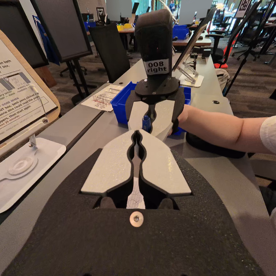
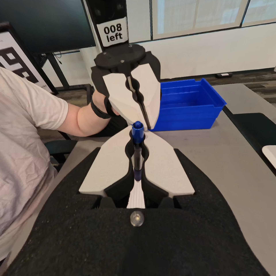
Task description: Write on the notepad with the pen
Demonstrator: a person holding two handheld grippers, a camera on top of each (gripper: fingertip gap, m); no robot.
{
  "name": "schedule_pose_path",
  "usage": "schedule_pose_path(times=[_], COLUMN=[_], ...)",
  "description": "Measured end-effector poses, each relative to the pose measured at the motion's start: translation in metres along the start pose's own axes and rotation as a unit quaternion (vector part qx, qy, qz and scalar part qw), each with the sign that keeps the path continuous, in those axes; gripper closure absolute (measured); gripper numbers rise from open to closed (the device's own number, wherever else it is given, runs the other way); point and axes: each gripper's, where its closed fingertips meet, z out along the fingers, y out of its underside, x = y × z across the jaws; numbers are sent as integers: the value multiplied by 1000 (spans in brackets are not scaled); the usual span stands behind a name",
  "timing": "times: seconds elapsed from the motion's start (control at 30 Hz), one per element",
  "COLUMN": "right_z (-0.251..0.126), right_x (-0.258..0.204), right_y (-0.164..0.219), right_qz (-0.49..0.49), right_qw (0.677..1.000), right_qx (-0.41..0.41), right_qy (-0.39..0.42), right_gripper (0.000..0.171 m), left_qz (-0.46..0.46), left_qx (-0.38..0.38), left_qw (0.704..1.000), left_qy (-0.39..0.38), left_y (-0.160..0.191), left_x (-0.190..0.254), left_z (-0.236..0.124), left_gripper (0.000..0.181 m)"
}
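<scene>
My right gripper (image 2: 138,132) is shut on a blue pen (image 2: 137,130), which stands upright between its fingers with the blue end up. The pen's lower end points down at a white lined notepad (image 2: 136,198), seen only through the finger gap. My left gripper (image 1: 137,131) is shut with nothing visible in it. Its tips sit right beside the pen's top end (image 1: 145,122), facing the right gripper (image 1: 149,132). The lined notepad (image 1: 135,198) also shows through the left gripper's gap. In the right wrist view the left gripper (image 2: 147,126) comes in from above.
A blue bin (image 2: 186,104) stands on the grey table (image 2: 201,149) just behind the grippers; it also shows in the left wrist view (image 1: 119,104). An instruction board (image 1: 22,95) on a white stand is at the left. A printed sheet (image 1: 101,97) and a tablet stand (image 1: 189,74) lie farther back. My left and right fingertips are right by each other.
</scene>
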Motion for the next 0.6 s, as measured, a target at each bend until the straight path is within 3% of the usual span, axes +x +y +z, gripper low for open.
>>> schedule_pose_path(times=[0.2, 0.6], right_z=[6, 9], right_x=[2, -3], right_y=[17, 10], right_qz=[-2, 4], right_qw=[999, 1000], right_qx=[-47, -27], right_qy=[1, -8], right_gripper=[167, 167], left_qz=[-22, -39], left_qx=[85, 52], left_qw=[996, 997], left_qy=[8, 44], left_y=[-30, -15], left_x=[1, 12], left_z=[-19, -2], left_gripper=[181, 181])
